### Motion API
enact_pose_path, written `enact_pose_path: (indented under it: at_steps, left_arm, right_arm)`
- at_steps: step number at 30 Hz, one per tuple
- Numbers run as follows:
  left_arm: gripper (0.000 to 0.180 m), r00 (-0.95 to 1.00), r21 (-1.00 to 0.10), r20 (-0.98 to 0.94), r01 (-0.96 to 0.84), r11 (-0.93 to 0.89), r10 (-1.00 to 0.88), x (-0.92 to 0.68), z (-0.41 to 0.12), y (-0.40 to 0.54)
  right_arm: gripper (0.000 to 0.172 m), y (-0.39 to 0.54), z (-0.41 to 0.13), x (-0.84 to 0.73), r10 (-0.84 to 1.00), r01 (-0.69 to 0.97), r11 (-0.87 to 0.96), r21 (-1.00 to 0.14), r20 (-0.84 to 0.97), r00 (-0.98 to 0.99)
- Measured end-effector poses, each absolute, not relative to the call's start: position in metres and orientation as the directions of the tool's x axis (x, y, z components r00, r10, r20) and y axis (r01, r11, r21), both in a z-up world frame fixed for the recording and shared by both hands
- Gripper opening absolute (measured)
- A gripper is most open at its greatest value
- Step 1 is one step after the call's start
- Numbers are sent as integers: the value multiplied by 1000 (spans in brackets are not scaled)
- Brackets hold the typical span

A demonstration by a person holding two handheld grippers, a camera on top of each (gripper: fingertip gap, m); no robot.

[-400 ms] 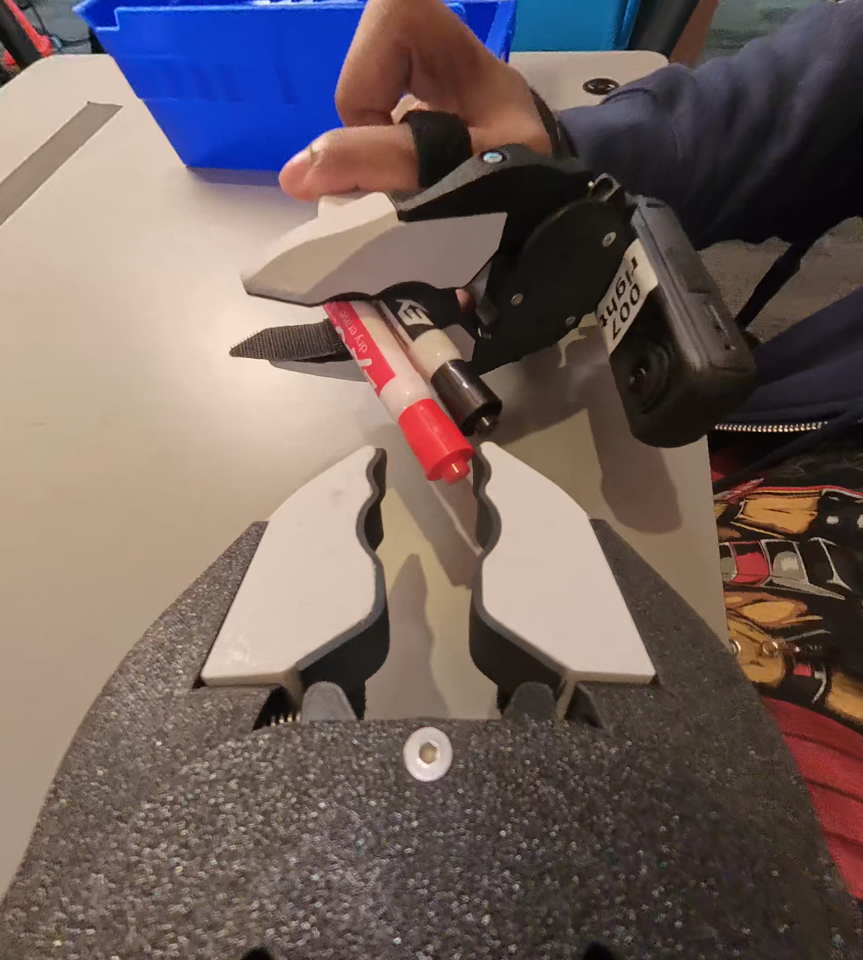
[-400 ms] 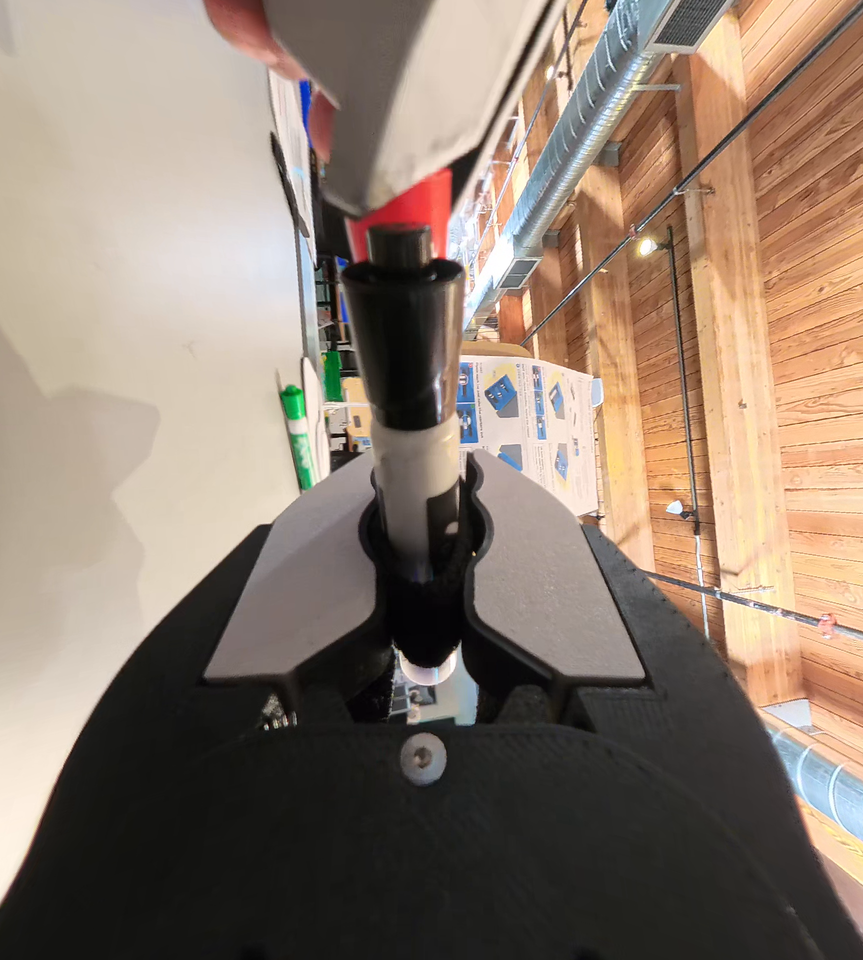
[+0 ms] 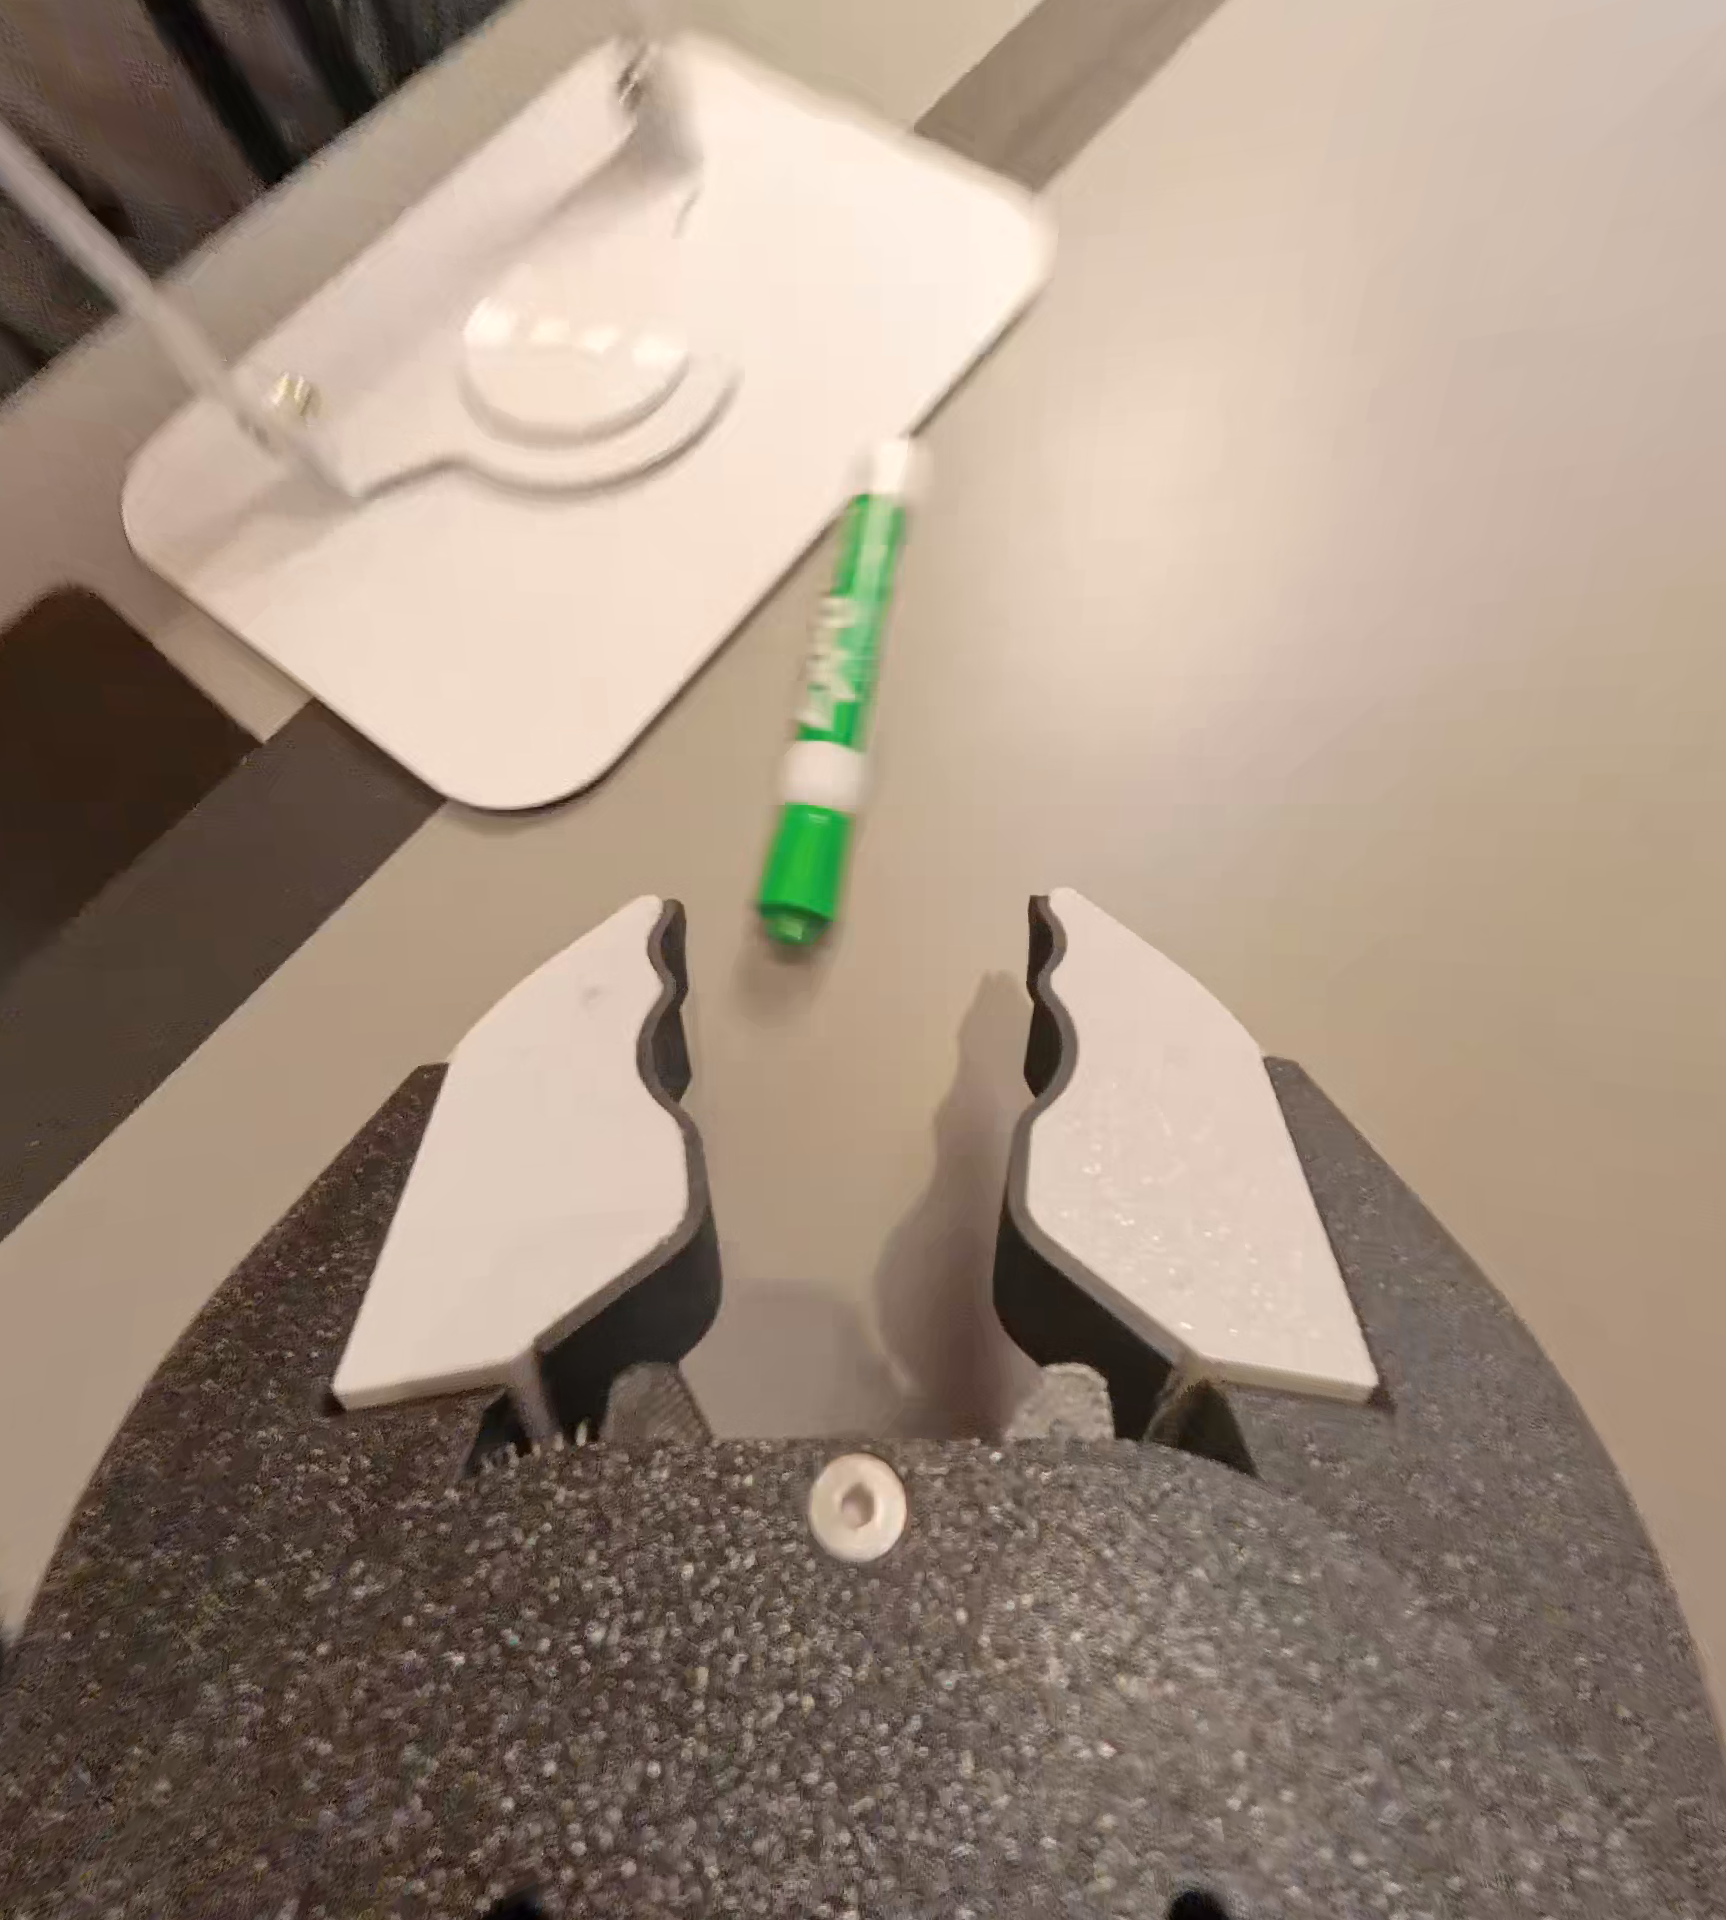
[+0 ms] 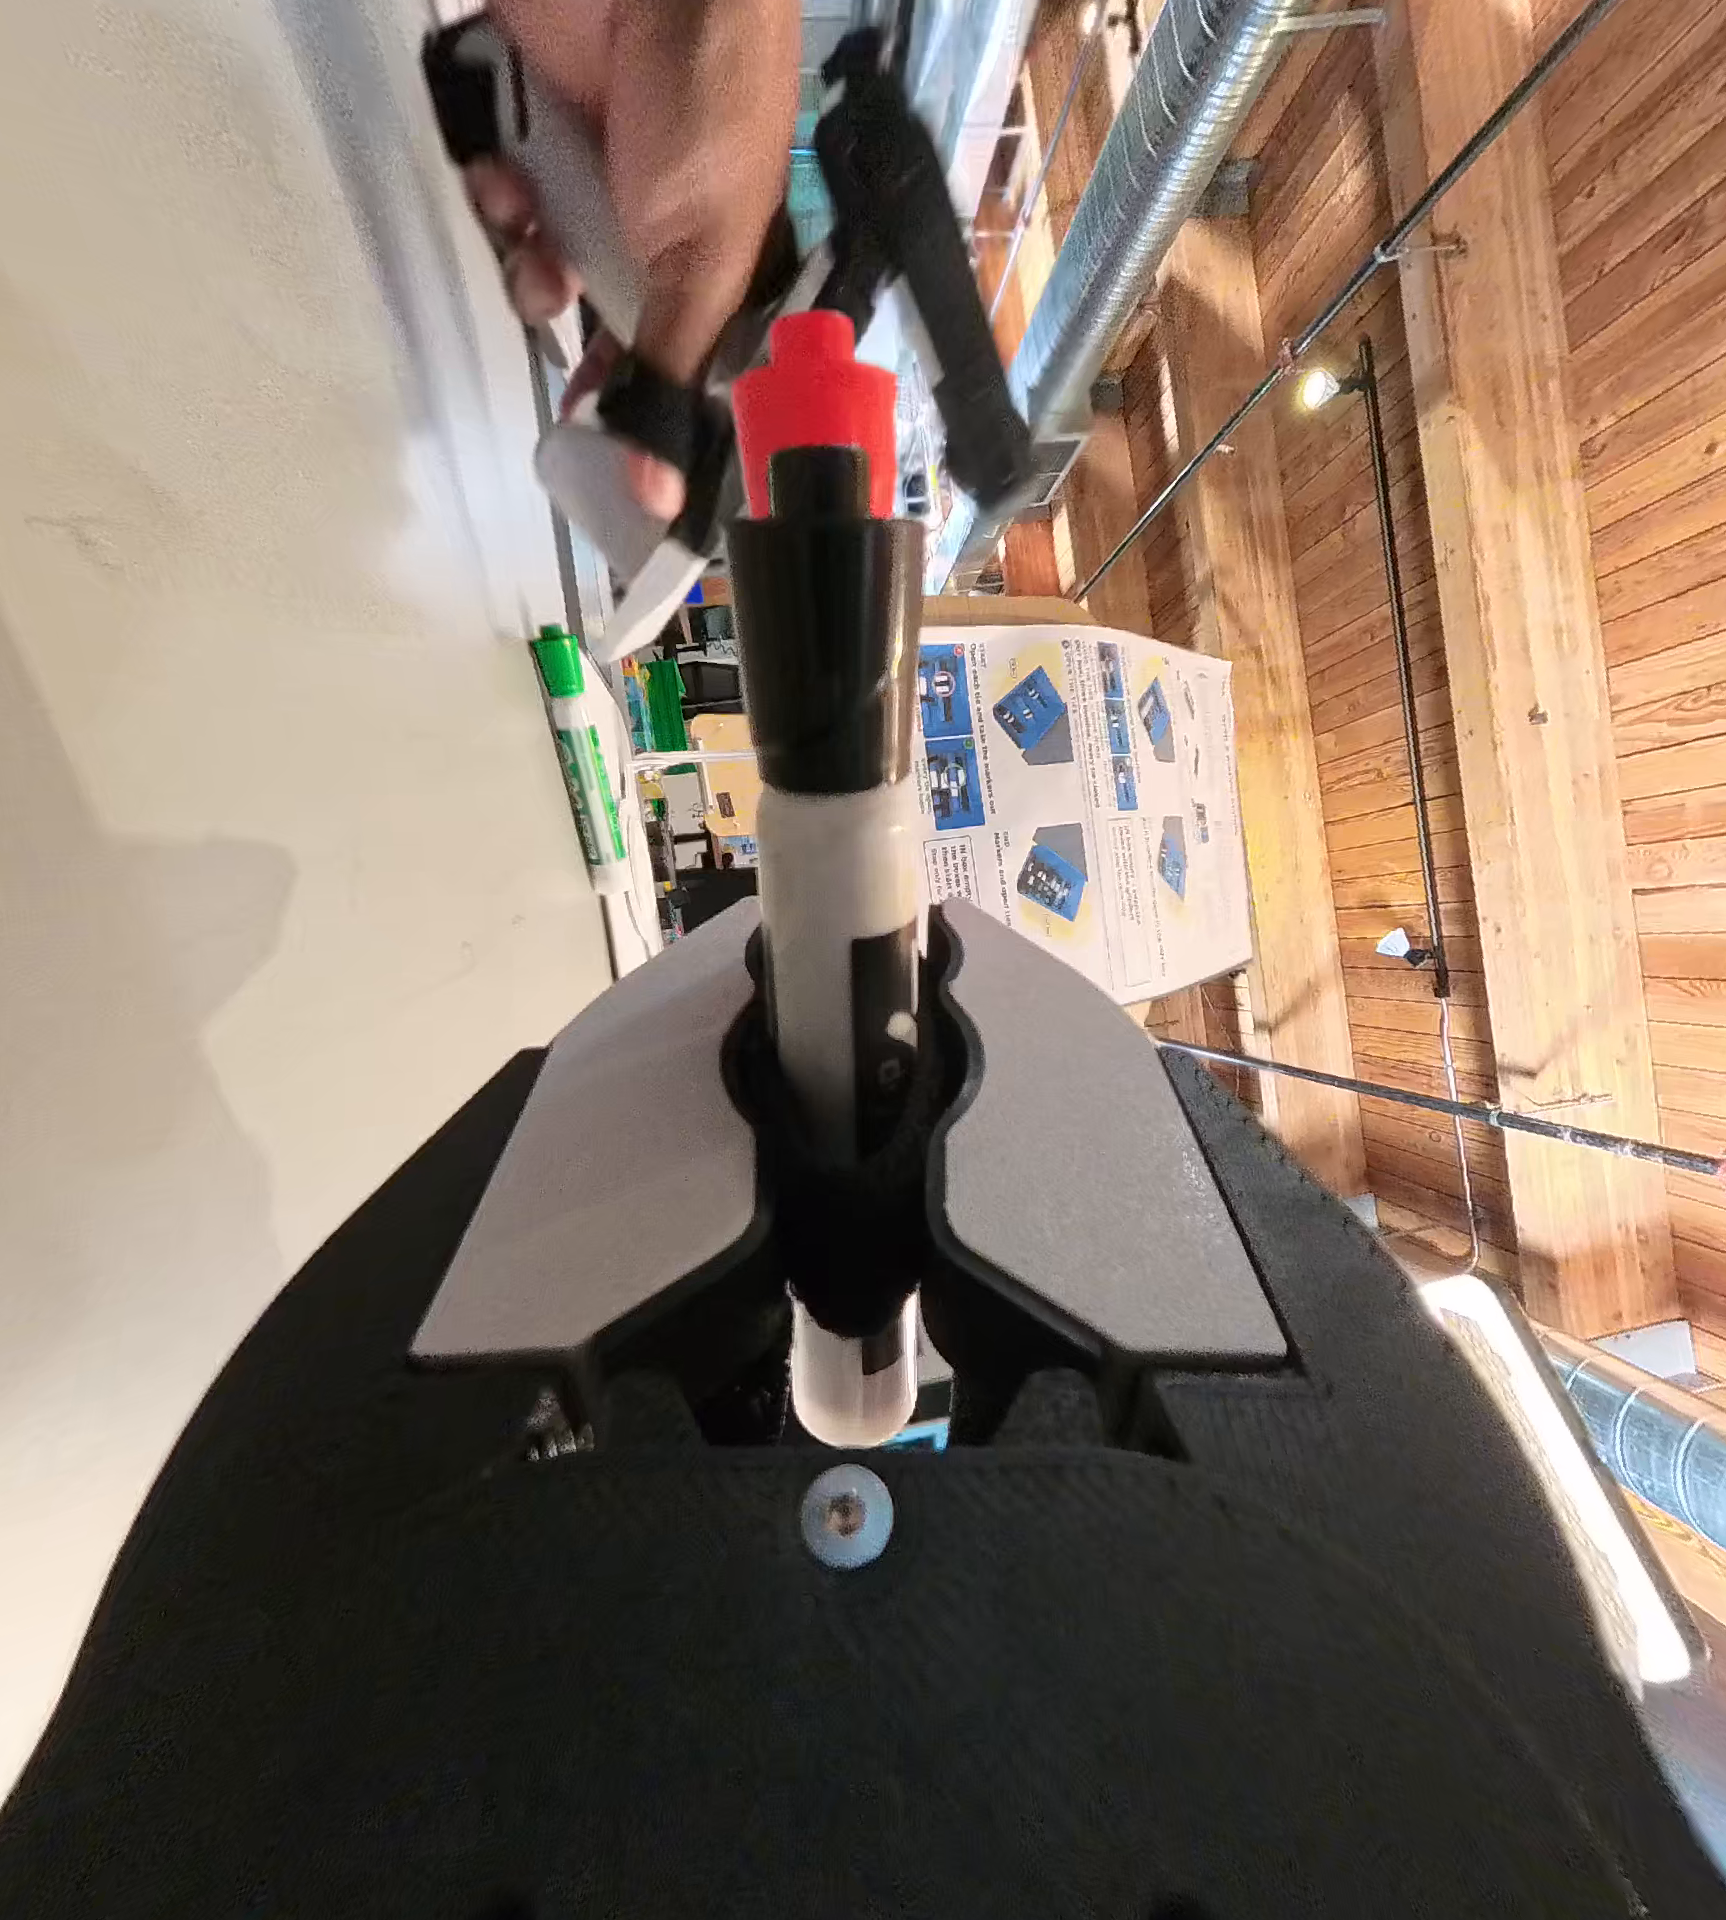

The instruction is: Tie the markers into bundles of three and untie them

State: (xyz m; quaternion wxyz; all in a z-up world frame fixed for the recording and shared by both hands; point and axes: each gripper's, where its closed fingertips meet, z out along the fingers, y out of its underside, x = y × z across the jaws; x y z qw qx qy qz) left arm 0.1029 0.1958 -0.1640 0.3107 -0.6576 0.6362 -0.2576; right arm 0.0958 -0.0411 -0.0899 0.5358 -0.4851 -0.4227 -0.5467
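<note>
My left gripper (image 3: pixel 854 914) is open and empty, low over the grey table (image 3: pixel 1358 623). A green marker (image 3: pixel 833 707) lies on the table just ahead of its fingertips, cap end towards me, a little left of centre. My right gripper (image 4: pixel 843 925) is turned on its side and shut on a black marker (image 4: pixel 823 644). A red marker cap (image 4: pixel 812 416) pokes out behind it, and a black strap (image 4: pixel 843 1226) wraps the barrels between the fingers. The right wrist view also shows the green marker (image 4: pixel 584 758), with the left gripper (image 4: pixel 630 540) and the hand holding it blurred above it.
A white flat stand base (image 3: pixel 485 644) with a round raised disc sits left of the green marker, near the table's edge. A dark strip (image 3: pixel 142 904) runs across the table beside it. A poster (image 4: pixel 1077 790) and a wooden wall lie beyond the table.
My left gripper has swung away from the markers in the right gripper to the green marker, and its jaws have opened wider. The right gripper still holds the black and red markers.
</note>
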Motion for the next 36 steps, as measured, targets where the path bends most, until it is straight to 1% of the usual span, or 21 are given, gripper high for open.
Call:
enact_pose_path:
  at_steps: [1, 2, 3, 4, 5, 7, 11, 14, 16, 19, 22, 25, 28, 33, 36]
  left_arm:
    - [64, 88, -709, -28, -704, -42, -996, 112, -177, 211]
    - [61, 93, -677, -10, -733, -61, -996, 119, -190, 220]
    - [57, 98, -689, -8, -722, -66, -995, 127, -193, 226]
    - [35, 109, -687, -17, -723, -67, -994, 131, -193, 231]
    - [26, 87, -689, -27, -724, -45, -996, 134, -193, 229]
    - [24, 52, -688, -55, -726, 0, -997, 134, -193, 222]
    - [23, -78, -689, -79, -716, 111, -994, 123, -192, 184]
    - [23, -91, -694, -111, -706, 143, -990, 107, -191, 159]
    - [22, -88, -694, -121, -704, 148, -989, 93, -191, 141]
    - [22, -105, -692, -96, -708, 142, -990, 68, -192, 108]
    - [22, -138, -689, -66, -710, 145, -988, 47, -193, 77]
    - [23, -205, -689, -57, -700, 187, -977, 36, -193, 48]
    - [24, -235, -689, -74, -690, 220, -969, 38, -192, 35]
    - [48, -216, -714, -130, -657, 242, -968, 42, -181, 36]
    - [63, -182, -794, -177, -555, 249, -967, 51, -152, 34]
  right_arm:
    - [26, -34, -90, 100, -176, 995, -75, -60, 983, 46]
    - [26, -27, -90, 104, -178, 995, -81, -65, 983, 50]
    - [26, -20, -90, 108, -180, 994, -85, -73, 982, 57]
    - [26, -14, -91, 112, -181, 993, -87, -80, 982, 63]
    - [26, -7, -93, 116, -182, 993, -89, -82, 981, 65]
    - [26, 4, -97, 125, -179, 992, -94, -84, 982, 66]
    - [26, 21, -95, 144, -187, 988, -113, -105, 979, 83]
    - [26, 22, -95, 156, -192, 985, -130, -117, 977, 90]
    - [26, 20, -93, 159, -198, 986, -129, -102, 977, 75]
    - [26, 18, -93, 157, -198, 990, -108, -88, 978, 65]
    - [26, 18, -94, 156, -191, 990, -95, -103, 978, 83]
    - [26, 17, -95, 156, -184, 990, -92, -112, 979, 93]
    - [26, 17, -96, 156, -174, 988, -91, -127, 979, 109]
    - [26, 17, -100, 155, -146, 984, -98, -149, 980, 134]
    - [26, 16, -100, 149, -136, 985, -87, -147, 982, 134]
